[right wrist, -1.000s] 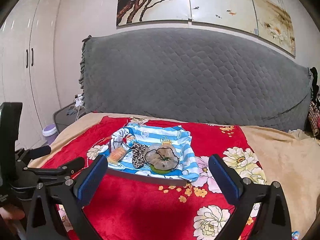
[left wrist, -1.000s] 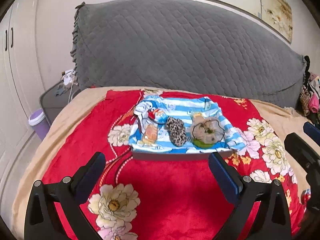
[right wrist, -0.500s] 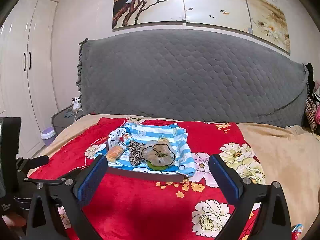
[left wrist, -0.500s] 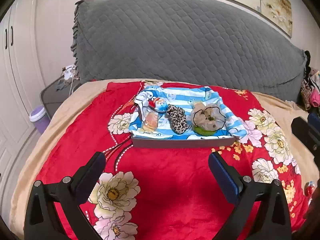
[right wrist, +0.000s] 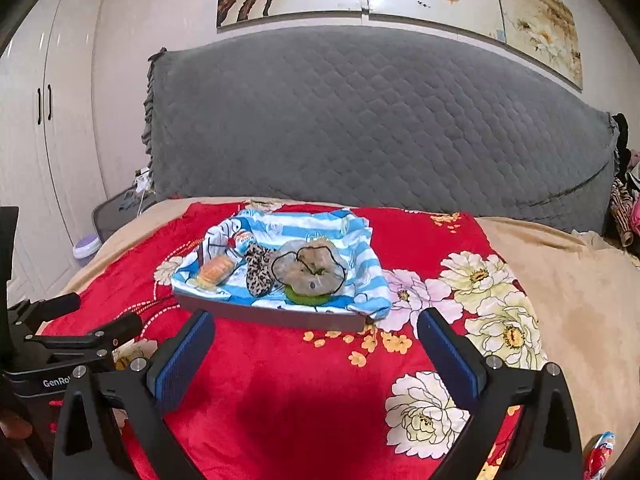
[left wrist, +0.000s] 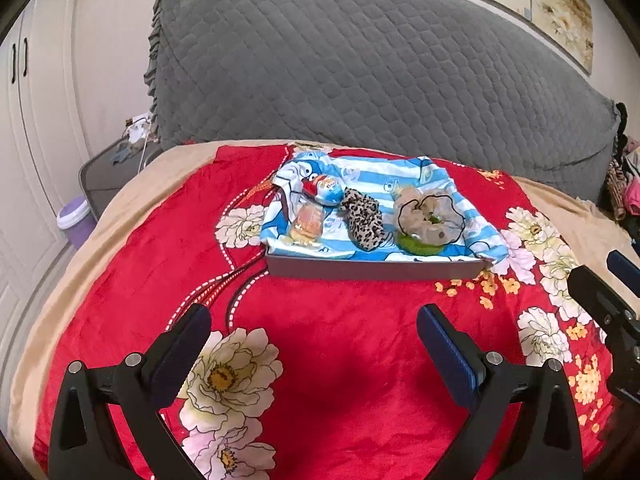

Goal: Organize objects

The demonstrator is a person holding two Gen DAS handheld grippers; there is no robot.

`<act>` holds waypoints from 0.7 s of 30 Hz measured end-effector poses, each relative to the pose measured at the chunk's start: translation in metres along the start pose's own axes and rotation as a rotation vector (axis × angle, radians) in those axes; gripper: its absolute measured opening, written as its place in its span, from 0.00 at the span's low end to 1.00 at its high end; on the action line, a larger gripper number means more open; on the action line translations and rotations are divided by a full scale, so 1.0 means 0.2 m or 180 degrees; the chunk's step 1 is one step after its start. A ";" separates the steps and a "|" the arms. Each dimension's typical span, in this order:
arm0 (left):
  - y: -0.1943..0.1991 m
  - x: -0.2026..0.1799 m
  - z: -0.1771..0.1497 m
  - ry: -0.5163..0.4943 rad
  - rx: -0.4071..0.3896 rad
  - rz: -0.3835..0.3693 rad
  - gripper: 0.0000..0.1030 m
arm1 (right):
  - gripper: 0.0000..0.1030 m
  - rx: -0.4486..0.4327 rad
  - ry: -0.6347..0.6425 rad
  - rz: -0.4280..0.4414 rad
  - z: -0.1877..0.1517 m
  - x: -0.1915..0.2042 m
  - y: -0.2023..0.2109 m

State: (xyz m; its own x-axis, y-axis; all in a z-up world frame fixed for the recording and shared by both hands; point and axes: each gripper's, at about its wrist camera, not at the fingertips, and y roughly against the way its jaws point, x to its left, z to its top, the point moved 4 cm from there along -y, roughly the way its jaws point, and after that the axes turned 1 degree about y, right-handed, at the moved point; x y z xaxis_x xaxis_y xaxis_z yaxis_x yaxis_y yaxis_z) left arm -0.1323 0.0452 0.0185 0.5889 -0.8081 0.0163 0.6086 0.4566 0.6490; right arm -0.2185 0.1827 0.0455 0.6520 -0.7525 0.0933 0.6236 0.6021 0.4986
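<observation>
Left gripper [left wrist: 314,334] released, holding nothing, above the red blanket [left wrist: 340,344]. Right gripper [right wrist: 316,334] likewise released. At twelve o'clock sits the tray [left wrist: 376,269], striped cloth [left wrist: 372,178] draped over, leopard scrunchie [left wrist: 362,218] in the middle.

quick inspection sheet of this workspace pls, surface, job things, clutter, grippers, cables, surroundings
surface: red floral blanket over a tan bedspread.
job's things: flat grey tray draped with a blue-and-white striped cloth, carrying a red-and-blue egg-shaped packet, an orange wrapped snack, a leopard-print scrunchie and a beige scrunchie on something green.
clutter: red wrapper at the blanket's near right edge.
grippers: left gripper and right gripper open, empty, short of the tray.
cables: nothing seen clearly.
surroundings: grey quilted headboard, white wardrobe, purple bin.
</observation>
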 end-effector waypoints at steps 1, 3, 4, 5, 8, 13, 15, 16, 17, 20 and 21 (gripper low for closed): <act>-0.01 0.00 0.00 0.0005 0.0012 -0.0003 0.99 | 0.99 0.0012 0.0008 -0.0006 -0.01 0.00 -0.01; -0.02 0.01 -0.01 0.0023 0.0015 -0.0013 0.99 | 0.99 0.0037 0.0027 -0.0014 -0.02 0.01 -0.02; -0.03 0.01 -0.01 0.0023 0.0016 -0.0010 0.99 | 0.99 0.0043 0.0029 -0.0021 -0.03 0.01 -0.02; -0.03 0.01 -0.02 0.0026 0.0019 -0.0011 0.99 | 0.99 0.0044 0.0032 -0.0020 -0.04 0.01 -0.03; -0.05 0.02 -0.02 0.0021 0.0026 0.0004 0.99 | 0.99 0.0066 0.0004 -0.0051 -0.06 0.01 -0.04; -0.08 0.03 -0.05 0.0038 0.0057 0.0020 0.99 | 0.99 0.0087 -0.0040 -0.0050 -0.13 0.02 -0.07; -0.10 0.03 -0.06 0.0034 0.0087 0.0026 0.99 | 0.99 0.0070 -0.0051 -0.0036 -0.15 0.02 -0.08; -0.10 0.03 -0.07 0.0033 0.0097 0.0026 0.99 | 0.99 0.0061 -0.0048 -0.0039 -0.15 0.02 -0.08; -0.11 0.03 -0.08 0.0021 0.0110 0.0034 0.99 | 0.99 0.0062 -0.0040 -0.0041 -0.15 0.03 -0.08; -0.12 0.03 -0.10 -0.0013 0.0119 0.0045 0.99 | 0.99 0.0059 0.0005 -0.0028 -0.18 0.04 -0.09; -0.12 0.03 -0.10 -0.0017 0.0128 0.0040 0.99 | 0.99 0.0049 0.0024 -0.0033 -0.19 0.04 -0.10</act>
State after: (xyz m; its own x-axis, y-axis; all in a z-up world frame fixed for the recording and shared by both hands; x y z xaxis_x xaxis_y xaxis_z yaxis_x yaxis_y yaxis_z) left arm -0.1331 0.0372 -0.0131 0.5934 -0.8044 0.0287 0.5792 0.4515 0.6788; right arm -0.2094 0.1746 0.0046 0.6489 -0.7565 0.0816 0.6236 0.5902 0.5126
